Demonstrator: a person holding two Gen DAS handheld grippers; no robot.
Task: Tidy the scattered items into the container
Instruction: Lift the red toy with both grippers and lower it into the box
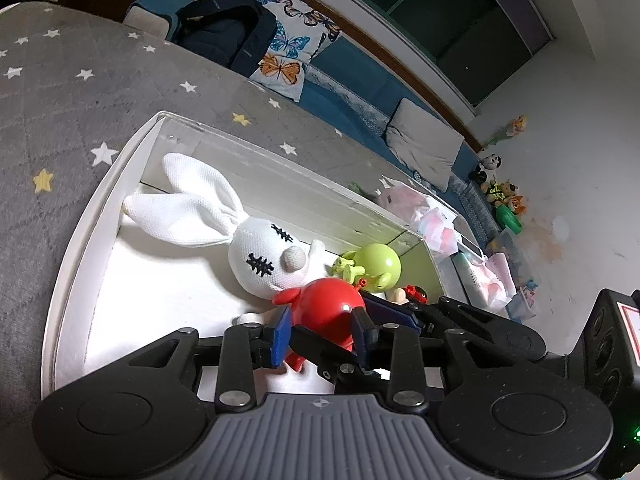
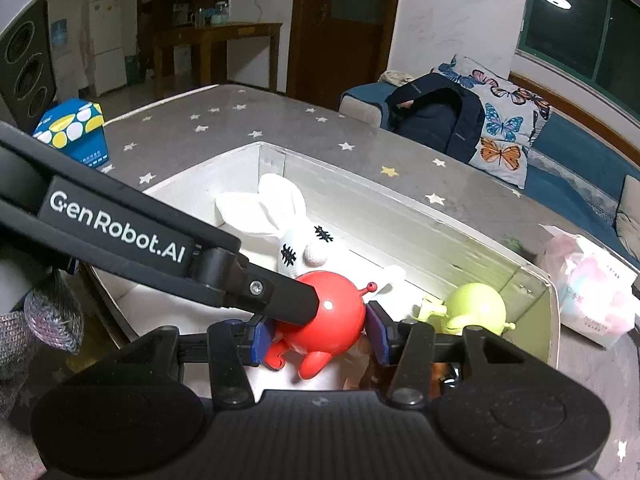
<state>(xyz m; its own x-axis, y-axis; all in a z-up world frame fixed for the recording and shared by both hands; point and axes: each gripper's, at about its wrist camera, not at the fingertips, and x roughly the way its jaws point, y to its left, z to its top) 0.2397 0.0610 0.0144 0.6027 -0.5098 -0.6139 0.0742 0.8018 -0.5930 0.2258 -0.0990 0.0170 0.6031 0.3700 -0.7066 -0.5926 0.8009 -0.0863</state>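
A white open box (image 1: 96, 200) (image 2: 400, 204) stands on the grey star-patterned table. In it lie a white knitted rabbit (image 1: 256, 248) (image 2: 300, 240), a green round toy (image 1: 376, 262) (image 2: 476, 308) and a red round toy (image 1: 328, 312) (image 2: 332, 320). My left gripper (image 1: 320, 336) is shut on the red toy, its blue pads on both sides, low inside the box. In the right wrist view the left gripper's arm crosses in front. My right gripper (image 2: 316, 336) hangs over the box with its blue pads wide apart beside the red toy, apparently clear of it.
A blue patterned tissue box (image 2: 76, 132) stands at the table's far left. A pink-and-white plastic pack (image 2: 592, 296) (image 1: 436, 224) lies right of the box. Small dark and red items (image 1: 416, 294) lie in the box's right end. A sofa with a backpack (image 2: 436, 116) is behind.
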